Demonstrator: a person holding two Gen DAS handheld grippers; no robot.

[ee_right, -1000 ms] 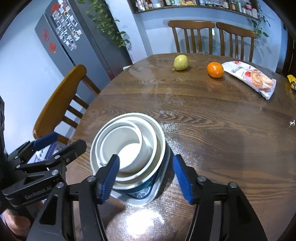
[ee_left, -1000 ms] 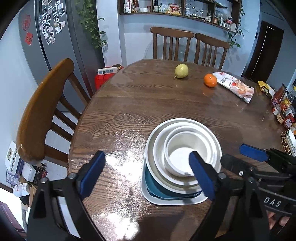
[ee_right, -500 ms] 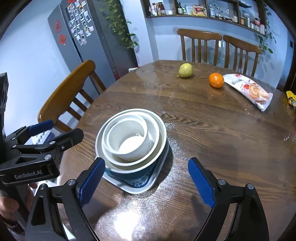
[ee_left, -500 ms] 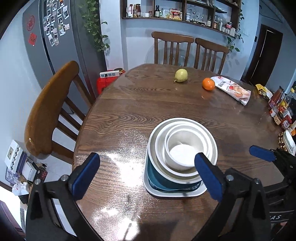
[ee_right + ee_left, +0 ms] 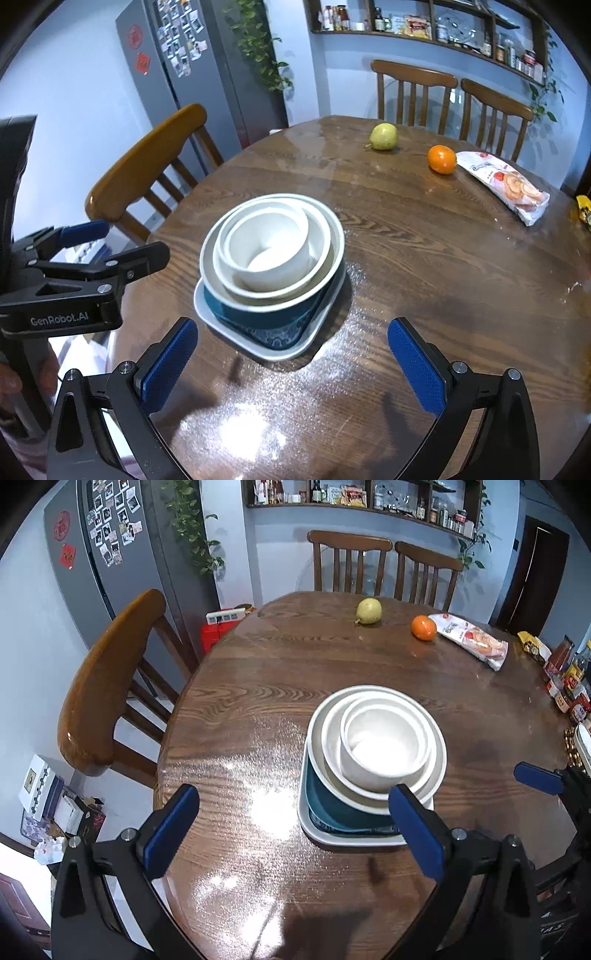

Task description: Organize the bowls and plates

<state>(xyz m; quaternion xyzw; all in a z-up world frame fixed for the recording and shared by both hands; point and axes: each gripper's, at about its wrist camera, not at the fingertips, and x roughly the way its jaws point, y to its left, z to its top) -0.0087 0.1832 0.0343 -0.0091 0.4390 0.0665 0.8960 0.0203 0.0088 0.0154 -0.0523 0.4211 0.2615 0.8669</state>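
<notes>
Two tongs, left tongs (image 5: 295, 827) spread, right tongs (image 5: 291, 354) opening, nothing gripped, stacked bowls (image 5: 269, 254) just ahead

walls pale blue | grey fridge (image 5: 110, 554) | wooden chairs (image 5: 351, 565) | wall shelf (image 5: 424, 26)

Ahead of the jaws, the table (image 5: 258, 686) is dark grained wood under a glossy sheen. The stacked bowls (image 5: 380, 746) look like smooth glazed ceramic. The gripper pads (image 5: 413, 365) are ribbed blue rubber.

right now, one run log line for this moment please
left gripper: open, empty | right gripper: jaws opening, empty | nested white ceramic bowls: stacked on square white plate
</notes>
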